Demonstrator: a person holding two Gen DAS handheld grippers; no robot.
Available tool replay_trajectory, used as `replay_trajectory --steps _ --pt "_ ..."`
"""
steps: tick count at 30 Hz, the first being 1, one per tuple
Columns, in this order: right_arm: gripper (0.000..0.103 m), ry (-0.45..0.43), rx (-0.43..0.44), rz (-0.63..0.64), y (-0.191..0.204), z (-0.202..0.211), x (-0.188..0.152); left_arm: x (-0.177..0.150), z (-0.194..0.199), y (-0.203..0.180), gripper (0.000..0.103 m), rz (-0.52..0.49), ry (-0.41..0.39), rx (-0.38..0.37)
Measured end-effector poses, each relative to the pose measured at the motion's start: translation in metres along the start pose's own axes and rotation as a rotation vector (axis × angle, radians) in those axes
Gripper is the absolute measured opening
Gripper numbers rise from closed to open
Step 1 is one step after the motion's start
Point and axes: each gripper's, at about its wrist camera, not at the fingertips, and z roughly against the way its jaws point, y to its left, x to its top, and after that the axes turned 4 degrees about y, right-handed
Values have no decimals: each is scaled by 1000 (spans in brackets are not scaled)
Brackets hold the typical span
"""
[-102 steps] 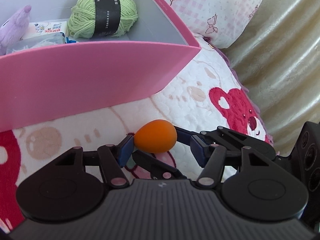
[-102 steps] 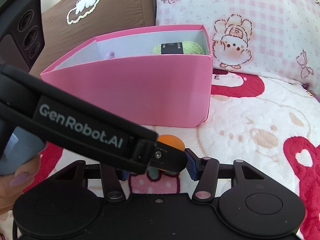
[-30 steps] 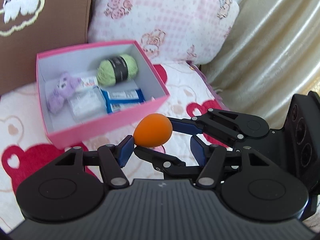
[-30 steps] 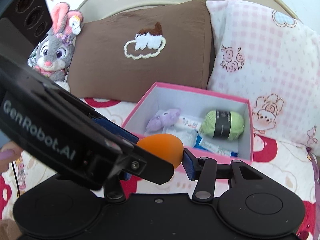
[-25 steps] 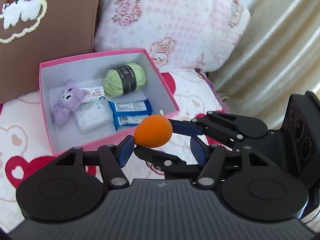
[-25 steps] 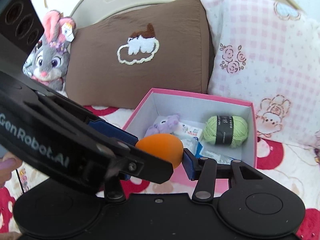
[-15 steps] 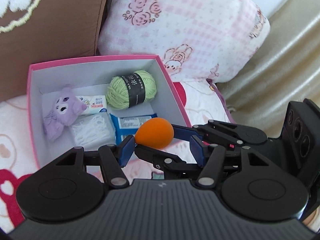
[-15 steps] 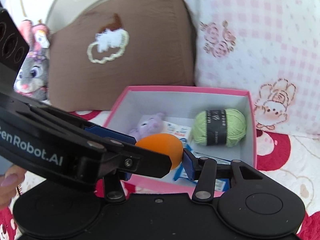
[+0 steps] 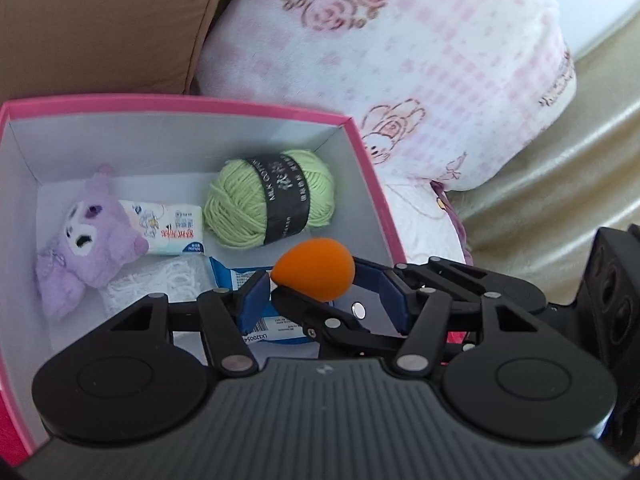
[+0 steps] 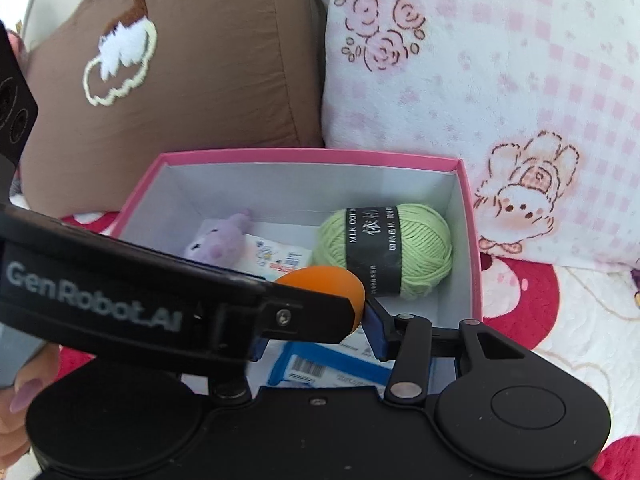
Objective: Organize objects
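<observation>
On my feeds the pink box (image 9: 372,184) sits open on the bear-print bedspread (image 10: 560,320), with a brown cushion (image 10: 180,60) and a pink checked pillow (image 10: 500,80) behind its far edge.

Against the left wall of the box lies a purple plush toy (image 9: 86,240). A small tissue pack (image 9: 168,228) lies just beside it, with a clear packet of white pieces (image 9: 160,284) nearer the front edge. A blue packet (image 10: 332,364) lies near the front edge to the right of those, and a green yarn ball (image 9: 272,204) fills the far right corner.

The orange egg-shaped sponge (image 9: 314,268) hangs in the air over the front right part of the box, above the blue packet and in front of the yarn.

My left gripper (image 9: 325,298) is partly spread. Its left pad touches the sponge's blunt end, while its right pad stands apart from the sponge, with a finger of the other tool in the gap. I read it as not clamping.

My right gripper (image 10: 316,336) comes in across it from the right and grasps the sponge. Its right pad presses on the sponge's end, and in the left camera its two fingers flank the sponge. Its left pad is mostly hidden behind the left tool's arm.

A fingertip of the person's hand (image 10: 24,392) shows at the left edge.
</observation>
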Motion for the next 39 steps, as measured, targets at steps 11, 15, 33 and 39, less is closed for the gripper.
replay_trajectory --steps 11,15,33,39 --pt "58 -5 -106 82 2 -4 -3 -15 5 10 63 68 -51 75" --pt "58 -31 -106 87 8 9 -15 -28 22 1 61 39 -100 207" --pt "57 -109 -9 -17 11 107 -50 -88 106 -26 71 12 -145 424" --pt "58 -100 -4 -18 26 134 -60 -109 129 -38 79 8 -139 492"
